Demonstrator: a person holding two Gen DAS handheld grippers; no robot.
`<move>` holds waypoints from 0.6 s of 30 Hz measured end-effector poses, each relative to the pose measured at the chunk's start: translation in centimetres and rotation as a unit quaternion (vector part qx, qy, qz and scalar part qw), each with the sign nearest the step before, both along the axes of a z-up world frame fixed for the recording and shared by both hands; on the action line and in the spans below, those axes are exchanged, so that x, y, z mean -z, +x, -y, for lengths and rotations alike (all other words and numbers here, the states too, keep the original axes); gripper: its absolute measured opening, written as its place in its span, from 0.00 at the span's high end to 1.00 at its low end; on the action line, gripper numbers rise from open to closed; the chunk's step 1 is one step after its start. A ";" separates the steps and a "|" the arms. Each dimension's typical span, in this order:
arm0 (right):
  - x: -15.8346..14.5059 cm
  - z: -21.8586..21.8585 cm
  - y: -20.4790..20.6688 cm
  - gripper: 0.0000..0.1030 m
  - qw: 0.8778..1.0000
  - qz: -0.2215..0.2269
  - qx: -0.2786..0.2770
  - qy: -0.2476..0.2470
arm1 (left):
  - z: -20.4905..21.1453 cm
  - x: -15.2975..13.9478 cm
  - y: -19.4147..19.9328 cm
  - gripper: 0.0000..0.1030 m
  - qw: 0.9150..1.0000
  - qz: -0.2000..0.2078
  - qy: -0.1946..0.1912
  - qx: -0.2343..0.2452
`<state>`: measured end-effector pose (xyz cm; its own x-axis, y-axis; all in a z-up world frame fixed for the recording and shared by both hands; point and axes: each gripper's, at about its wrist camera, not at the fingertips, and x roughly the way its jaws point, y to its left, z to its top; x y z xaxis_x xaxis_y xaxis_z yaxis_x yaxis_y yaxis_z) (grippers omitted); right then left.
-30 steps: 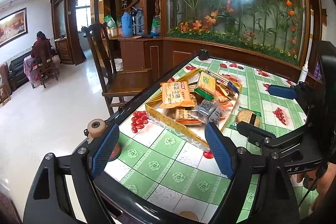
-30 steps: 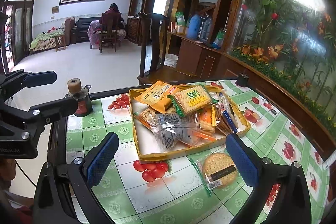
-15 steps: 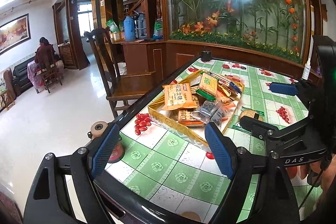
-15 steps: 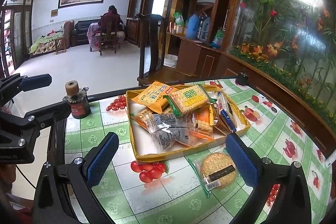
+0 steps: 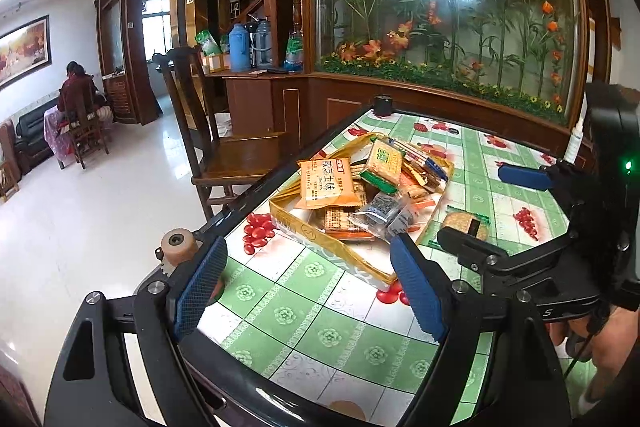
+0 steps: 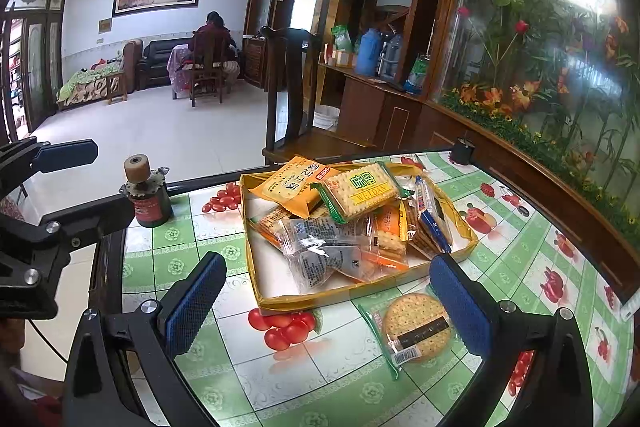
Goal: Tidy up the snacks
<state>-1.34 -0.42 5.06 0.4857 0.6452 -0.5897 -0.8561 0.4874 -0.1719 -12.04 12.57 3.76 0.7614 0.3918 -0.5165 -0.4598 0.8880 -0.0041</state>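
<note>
Both grippers, left (image 5: 308, 289) and right (image 6: 326, 297), gape empty; cracker (image 6: 416, 327) lies just outside the full tray (image 6: 360, 293); a bottle (image 6: 146, 199) stands left.

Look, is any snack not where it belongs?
Yes. One round cracker packet lies alone on the tablecloth, just outside the yellow tray where the other snacks are piled. Both grippers are open and hold nothing.

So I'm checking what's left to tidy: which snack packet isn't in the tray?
The round cracker in clear wrap, flat on the tablecloth beside the yellow tray; every other packet lies inside it.
</note>
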 end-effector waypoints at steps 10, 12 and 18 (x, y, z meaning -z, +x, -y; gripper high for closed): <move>0.1 0.0 0.1 0.00 1.000 -0.002 -0.001 0.000 | -0.4 -0.3 -0.3 0.18 1.000 0.009 -0.017 0.000; 0.1 0.0 0.3 0.00 1.000 -0.002 -0.001 -0.001 | -0.4 -0.4 -0.1 0.18 1.000 0.008 -0.016 0.001; 0.3 -0.3 0.8 0.00 1.000 -0.001 -0.003 -0.003 | -0.6 -0.5 -0.2 0.18 1.000 0.012 -0.021 0.000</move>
<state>-0.54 -0.17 4.72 0.4811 0.6446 -0.5941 -0.8591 0.4815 -0.1732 -12.23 13.13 4.24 0.7742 0.3691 -0.5142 -0.4583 0.8872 -0.0532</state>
